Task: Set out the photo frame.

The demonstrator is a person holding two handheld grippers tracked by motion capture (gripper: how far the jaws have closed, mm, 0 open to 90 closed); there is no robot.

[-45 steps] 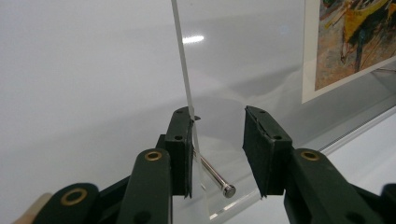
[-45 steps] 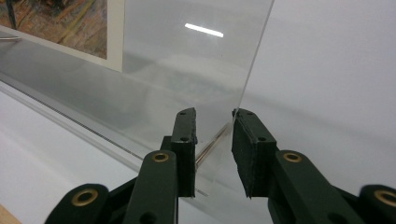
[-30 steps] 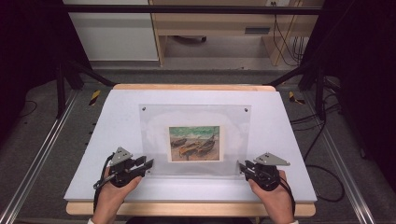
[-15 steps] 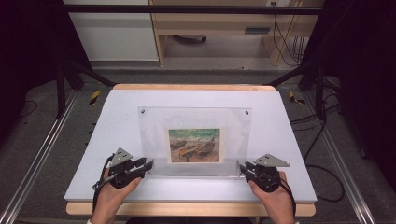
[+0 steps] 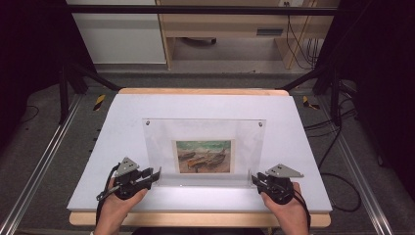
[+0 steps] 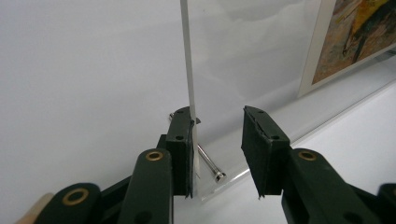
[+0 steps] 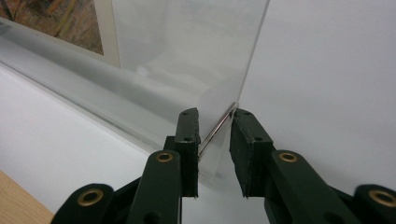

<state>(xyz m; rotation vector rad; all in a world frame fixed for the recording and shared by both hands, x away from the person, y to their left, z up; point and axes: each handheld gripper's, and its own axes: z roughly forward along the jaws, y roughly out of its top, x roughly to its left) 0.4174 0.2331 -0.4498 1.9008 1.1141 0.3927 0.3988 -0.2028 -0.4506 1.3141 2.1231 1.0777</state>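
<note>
Bench [image 5: 122,112]: one, topped by a white sheet, with a bare wood strip along its near and far edges.
Acrylic frame [image 5: 205,134]: one clear frame, at the middle of the bench, raised on its near edge and tilted, its far edge lifted.
Picture [image 5: 203,156]: one painted print with a pale border, inside the frame, towards its near edge.
Corner screws: two seen at the far corners in the high view; one metal pin [image 6: 208,163] at the near left corner, one [image 7: 215,128] at the near right.
Left gripper [image 5: 155,175]: one, at the frame's near left corner; jaws part-open around the edge, one pad against the acrylic, the other standing clear.
Right gripper [image 5: 254,179]: one, at the near right corner; jaws narrow, astride the edge and pin; whether the pads press, cannot tell.
Hands: two, one behind each gripper at the near bench edge.
</note>
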